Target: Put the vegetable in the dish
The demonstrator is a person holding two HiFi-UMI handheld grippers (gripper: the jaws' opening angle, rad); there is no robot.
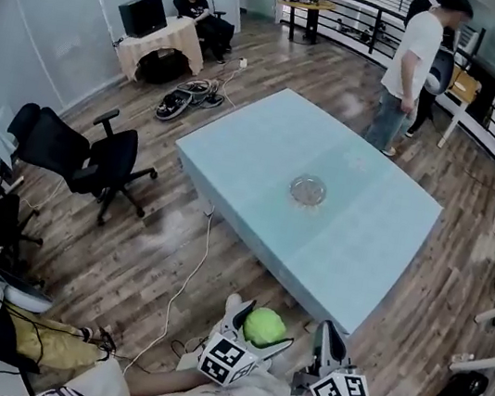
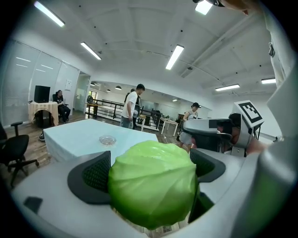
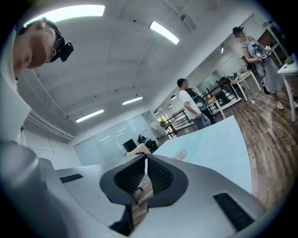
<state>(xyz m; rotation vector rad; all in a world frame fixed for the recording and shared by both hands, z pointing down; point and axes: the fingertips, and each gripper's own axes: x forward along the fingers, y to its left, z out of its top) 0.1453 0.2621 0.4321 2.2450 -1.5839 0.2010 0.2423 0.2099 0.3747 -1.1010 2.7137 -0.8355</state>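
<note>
A green cabbage (image 1: 264,326) (image 2: 152,183) sits between the jaws of my left gripper (image 1: 256,327) (image 2: 150,173), which is shut on it, held low near my body and well short of the table. A small clear glass dish (image 1: 308,191) (image 2: 107,139) (image 3: 179,155) rests near the middle of the pale blue table (image 1: 267,139), with nothing in it. My right gripper (image 1: 324,344) (image 3: 146,175) hangs beside the left one, its dark pads pressed together with nothing between them.
The table's near corner (image 1: 345,329) lies just ahead of the grippers. A person (image 1: 409,64) stands at the table's far side. Black office chairs (image 1: 81,155) stand to the left, a cable (image 1: 185,276) runs across the wooden floor, and a seated person (image 1: 203,16) is at a far desk.
</note>
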